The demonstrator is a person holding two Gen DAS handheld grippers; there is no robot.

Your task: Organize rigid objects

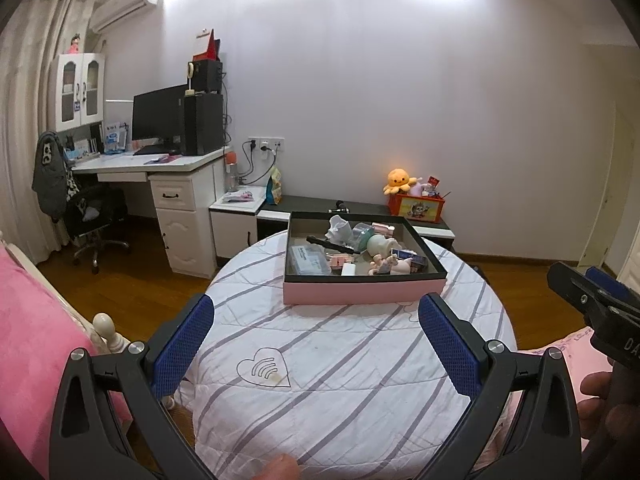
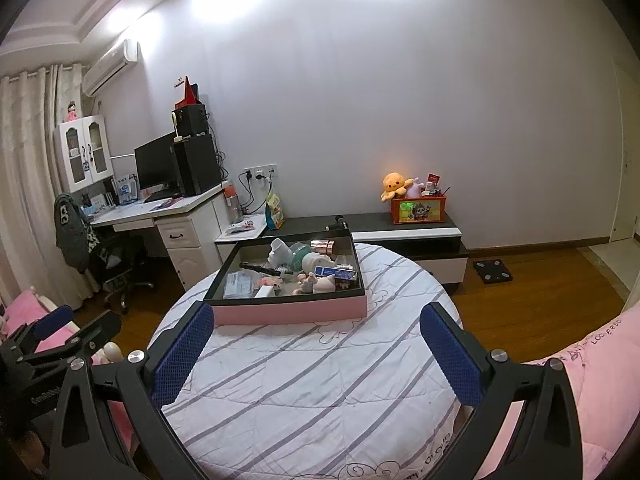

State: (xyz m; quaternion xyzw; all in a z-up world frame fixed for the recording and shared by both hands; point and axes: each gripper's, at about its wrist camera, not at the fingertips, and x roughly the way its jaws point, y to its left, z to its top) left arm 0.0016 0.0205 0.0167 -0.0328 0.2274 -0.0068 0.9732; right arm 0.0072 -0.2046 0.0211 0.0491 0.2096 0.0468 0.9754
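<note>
Left wrist view: both grippers, left and right, gape empty near the table's front edge; the box at its far edge holds jumbled items, unsorted.

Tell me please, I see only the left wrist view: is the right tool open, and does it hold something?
Observer: The right tool is open wide. Nothing sits between its blue pads, only the striped table cover beyond.
Operator: What lies on the floor to the right of the table?
Observer: A flat black scale lies on the wood floor, just past the right end of the low cabinet.
Operator: How does my left tool look from outside?
Observer: The left tool hangs off the table's left side, apart from the pink box.
</note>
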